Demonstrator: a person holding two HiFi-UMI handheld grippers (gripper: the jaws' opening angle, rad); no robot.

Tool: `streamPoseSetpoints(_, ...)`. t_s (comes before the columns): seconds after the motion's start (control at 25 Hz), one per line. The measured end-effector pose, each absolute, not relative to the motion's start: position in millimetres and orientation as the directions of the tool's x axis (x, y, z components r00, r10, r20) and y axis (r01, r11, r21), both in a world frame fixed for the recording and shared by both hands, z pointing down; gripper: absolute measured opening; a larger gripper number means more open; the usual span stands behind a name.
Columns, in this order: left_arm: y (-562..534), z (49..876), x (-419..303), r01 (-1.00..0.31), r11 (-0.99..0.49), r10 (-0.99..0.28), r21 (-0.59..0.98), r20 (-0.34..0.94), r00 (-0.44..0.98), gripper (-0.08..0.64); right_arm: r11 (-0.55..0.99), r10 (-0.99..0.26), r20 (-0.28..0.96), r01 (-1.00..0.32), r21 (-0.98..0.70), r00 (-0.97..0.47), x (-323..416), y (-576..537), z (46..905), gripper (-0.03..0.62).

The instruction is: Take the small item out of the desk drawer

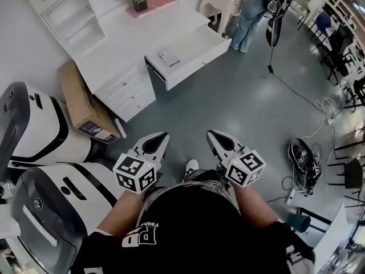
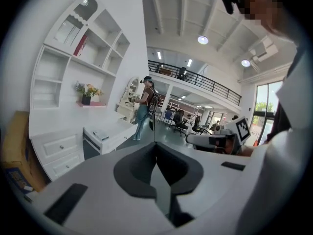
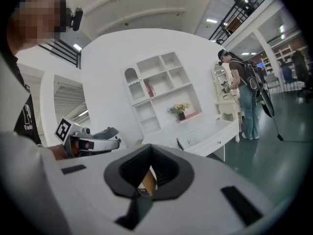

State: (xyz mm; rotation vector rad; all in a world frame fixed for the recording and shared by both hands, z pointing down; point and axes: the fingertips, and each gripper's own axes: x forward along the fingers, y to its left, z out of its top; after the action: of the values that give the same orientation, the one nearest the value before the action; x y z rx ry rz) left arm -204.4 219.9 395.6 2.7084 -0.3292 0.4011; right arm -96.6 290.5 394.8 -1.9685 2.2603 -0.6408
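The white desk (image 1: pixel 122 44) stands at the far left with its drawer (image 1: pixel 191 53) pulled open. A small flat grey item (image 1: pixel 169 58) lies inside the drawer and also shows in the left gripper view as the item (image 2: pixel 100 135). Both grippers are held close to the person's body, well short of the drawer. My left gripper (image 1: pixel 161 137) is shut with nothing in it, its jaws meeting in a thin line at the tip (image 2: pixel 155 146). My right gripper (image 1: pixel 212 135) points the same way, also shut and empty (image 3: pixel 149 150).
A brown cardboard box (image 1: pixel 85 104) leans against the desk's left end. Two white-and-black machines (image 1: pixel 40 136) stand at the left. Grey floor lies between me and the drawer. Cables (image 1: pixel 305 158) lie on the right, and a person (image 1: pixel 248 10) stands beyond the desk by a stand pole (image 1: pixel 272 39).
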Motion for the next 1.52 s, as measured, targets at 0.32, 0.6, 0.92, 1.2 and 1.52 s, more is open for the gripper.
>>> streamPoseSetpoints(0.32, 184.7, 392.2, -143.5, -0.343, -0.873, -0.228, 0.348, 0.331, 0.916, 0.015, 0.137, -0.953, 0.211, -0.932, -0.336, -0.216, -28.3, 261.8, 396.2, 0.008)
streamPoseSetpoints(0.6, 178.8, 394.5, -109.1, -0.365, -0.877, -0.243, 0.312, 0.366, 0.898, 0.015, 0.154, -0.95, 0.202, -0.921, -0.357, -0.237, 6.4, 251.8, 401.6, 0.008)
streamPoseSetpoints(0.92, 163.9, 394.4, -108.3, -0.402, -0.868, -0.277, 0.291, 0.387, 0.88, 0.015, 0.14, -0.953, 0.201, -0.92, -0.365, -0.225, 19.1, 250.1, 403.4, 0.008)
streamPoseSetpoints(1.2, 146.6, 400.9, -86.0, -0.381, -0.88, -0.266, 0.283, 0.371, 0.89, 0.015, 0.122, -0.946, 0.238, -0.921, -0.371, -0.221, 27.3, 236.9, 418.3, 0.008)
streamPoseSetpoints(1.52, 96.9, 396.1, -65.8, -0.399, -0.871, -0.294, 0.286, 0.347, 0.891, 0.015, 0.132, -0.936, 0.264, -0.928, -0.348, -0.232, 48.4, 194.3, 414.9, 0.008)
